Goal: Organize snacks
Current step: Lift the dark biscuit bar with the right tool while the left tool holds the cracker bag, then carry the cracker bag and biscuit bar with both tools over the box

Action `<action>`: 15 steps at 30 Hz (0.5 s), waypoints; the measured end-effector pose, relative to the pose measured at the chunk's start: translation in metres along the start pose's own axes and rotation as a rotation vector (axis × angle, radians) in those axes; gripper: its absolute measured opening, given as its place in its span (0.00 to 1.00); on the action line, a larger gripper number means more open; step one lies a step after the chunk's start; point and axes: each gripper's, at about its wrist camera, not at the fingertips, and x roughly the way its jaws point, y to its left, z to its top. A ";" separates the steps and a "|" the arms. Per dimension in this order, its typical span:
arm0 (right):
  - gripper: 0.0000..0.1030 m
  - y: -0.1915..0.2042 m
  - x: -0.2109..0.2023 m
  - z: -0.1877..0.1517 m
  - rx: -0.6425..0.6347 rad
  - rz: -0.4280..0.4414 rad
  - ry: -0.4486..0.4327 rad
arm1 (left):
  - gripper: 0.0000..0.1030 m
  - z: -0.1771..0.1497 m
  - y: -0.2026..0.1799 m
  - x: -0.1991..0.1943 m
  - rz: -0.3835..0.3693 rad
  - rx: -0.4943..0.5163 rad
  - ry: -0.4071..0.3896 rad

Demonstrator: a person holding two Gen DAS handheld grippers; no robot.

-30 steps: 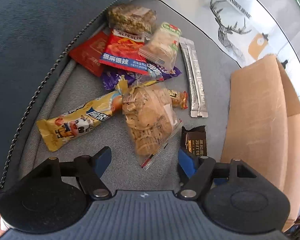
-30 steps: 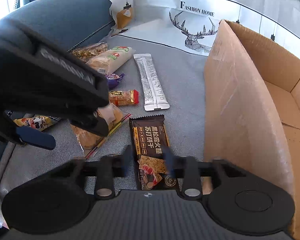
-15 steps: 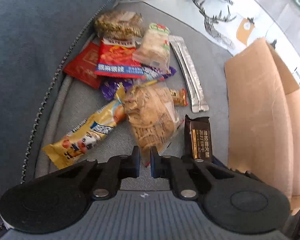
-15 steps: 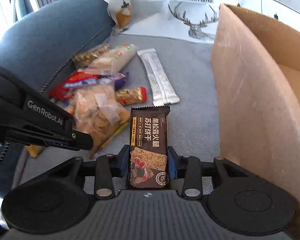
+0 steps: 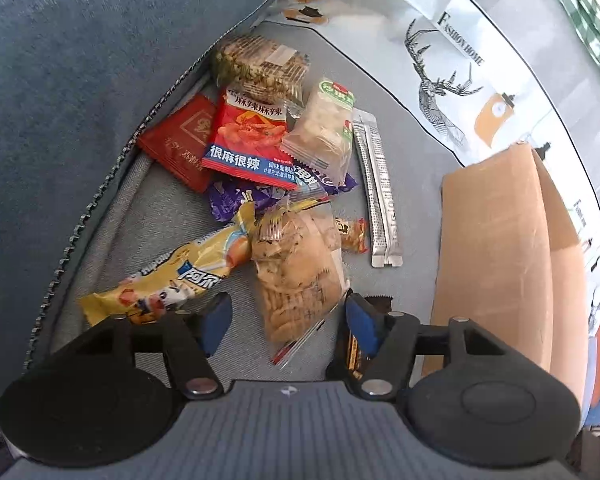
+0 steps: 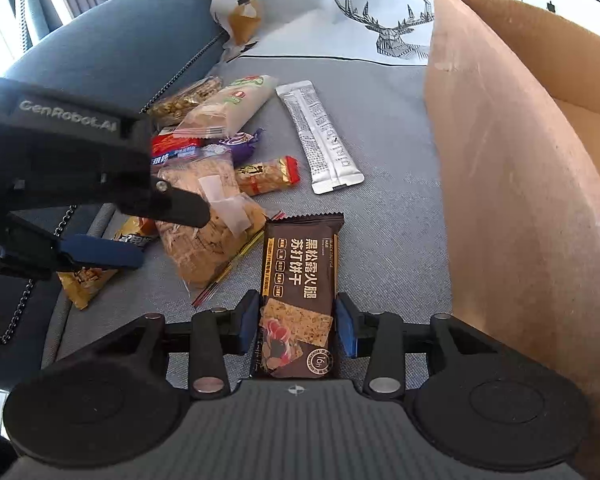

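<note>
Right wrist view: the cardboard box (image 6: pixel 512 184) rises just to the right of the right claw (image 6: pixel 296 326), its open top showing a bare floor, and the blue sofa back (image 6: pixel 112 56) stands well beyond and to the left. The grey seat cushion (image 6: pixel 388 128) spreads ahead of the claw. Between the blue pads lies the brown cracker pack (image 6: pixel 300 284), lengthwise along the fingers; the pads sit at its two long edges, with a thin gap visible at the right one, so the pictures do not settle whether it is pinched, and the jaws have just been easing a little wider. Ahead and left lies the clear bag of crackers (image 6: pixel 208 224), with the left claw (image 6: pixel 156 232) above it. Farther ahead are the silver sachet (image 6: pixel 320 140) and a small orange packet (image 6: pixel 268 176).

In the left wrist view the left claw (image 5: pixel 286 320) stands released, its jaws having just been opening, with the lower end of the clear bag of crackers (image 5: pixel 296 276) between the pads and untouched. The yellow snack bar (image 5: pixel 172 280) lies just left of it, the red spicy packet (image 5: pixel 248 136) farther ahead.
</note>
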 end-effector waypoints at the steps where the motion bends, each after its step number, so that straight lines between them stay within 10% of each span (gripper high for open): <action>1: 0.44 0.000 0.000 0.000 0.001 0.002 -0.001 | 0.67 0.001 -0.001 0.002 0.001 -0.006 0.001; 15: 0.40 0.001 0.007 0.004 -0.036 -0.013 0.009 | 0.61 0.014 -0.023 0.027 0.083 0.046 -0.014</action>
